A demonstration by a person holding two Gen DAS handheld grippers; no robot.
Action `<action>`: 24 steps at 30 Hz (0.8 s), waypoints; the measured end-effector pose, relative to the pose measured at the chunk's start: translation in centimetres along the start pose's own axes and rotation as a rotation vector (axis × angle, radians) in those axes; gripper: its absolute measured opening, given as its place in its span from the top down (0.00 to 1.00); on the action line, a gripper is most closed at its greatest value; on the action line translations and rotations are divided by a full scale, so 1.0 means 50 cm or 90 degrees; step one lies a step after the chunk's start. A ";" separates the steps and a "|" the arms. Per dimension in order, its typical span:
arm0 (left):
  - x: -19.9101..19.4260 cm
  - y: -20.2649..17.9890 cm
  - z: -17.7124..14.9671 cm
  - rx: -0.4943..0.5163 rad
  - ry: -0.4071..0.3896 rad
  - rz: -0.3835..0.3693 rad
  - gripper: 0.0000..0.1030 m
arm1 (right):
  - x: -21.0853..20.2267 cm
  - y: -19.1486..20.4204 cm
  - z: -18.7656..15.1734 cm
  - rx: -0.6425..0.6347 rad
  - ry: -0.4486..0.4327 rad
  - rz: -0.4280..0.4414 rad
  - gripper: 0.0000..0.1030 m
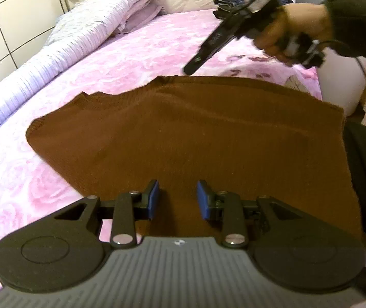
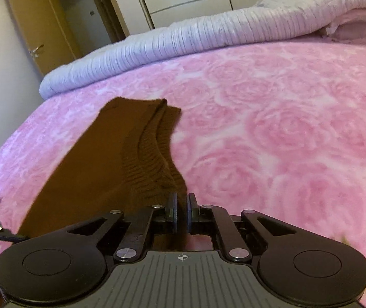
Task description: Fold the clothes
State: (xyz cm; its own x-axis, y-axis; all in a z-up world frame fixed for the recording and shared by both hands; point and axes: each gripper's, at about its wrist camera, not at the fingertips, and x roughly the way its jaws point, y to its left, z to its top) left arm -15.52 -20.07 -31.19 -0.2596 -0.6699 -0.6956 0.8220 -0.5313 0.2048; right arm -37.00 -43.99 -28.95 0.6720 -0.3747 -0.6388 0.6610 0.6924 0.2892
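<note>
The brown sweater (image 1: 183,133) lies flat on the pink bed (image 2: 285,128). Judged best: lift both edges evenly for a straight crease. The right claw (image 2: 181,214) is clamped on the sweater's ribbed edge; the left claw (image 1: 177,200) stands apart over the sweater's near edge, gripping nothing.

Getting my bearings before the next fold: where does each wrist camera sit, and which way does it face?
Left wrist: behind the open left gripper, looking across the brown knit sweater; the right hand and right gripper show.
Right wrist: behind the right gripper, shut on the sweater's edge, facing the lilac quilt.
Shared: sweater, quilt, pink rose-patterned bedspread.
</note>
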 end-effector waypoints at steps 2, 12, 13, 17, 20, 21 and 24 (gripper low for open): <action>-0.017 -0.015 -0.003 0.009 -0.006 0.003 0.73 | -0.049 0.017 -0.010 -0.012 -0.015 -0.015 0.87; -0.111 -0.133 -0.064 0.007 -0.012 0.011 0.71 | -0.249 0.101 -0.207 0.043 0.023 0.034 0.56; -0.113 -0.141 -0.067 0.007 -0.011 0.015 0.71 | -0.256 0.110 -0.225 0.049 0.023 0.034 0.56; -0.116 -0.161 -0.070 -0.007 -0.018 0.011 0.71 | -0.260 0.132 -0.263 0.074 0.021 0.054 0.57; -0.113 -0.176 -0.070 0.004 -0.018 0.009 0.71 | -0.248 0.137 -0.274 0.074 0.033 0.048 0.88; -0.113 -0.182 -0.068 0.009 -0.018 0.006 0.71 | -0.245 0.135 -0.274 0.074 0.039 0.043 0.90; -0.125 -0.202 -0.057 0.036 -0.028 0.006 0.71 | -0.275 0.117 -0.264 0.086 0.032 0.041 0.94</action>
State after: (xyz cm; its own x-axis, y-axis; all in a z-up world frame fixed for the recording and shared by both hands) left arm -20.76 -9.02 -30.88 -0.2745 -0.6970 -0.6625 0.7951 -0.5519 0.2512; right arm -46.78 -26.62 -27.89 0.6987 -0.2988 -0.6500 0.6589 0.6228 0.4220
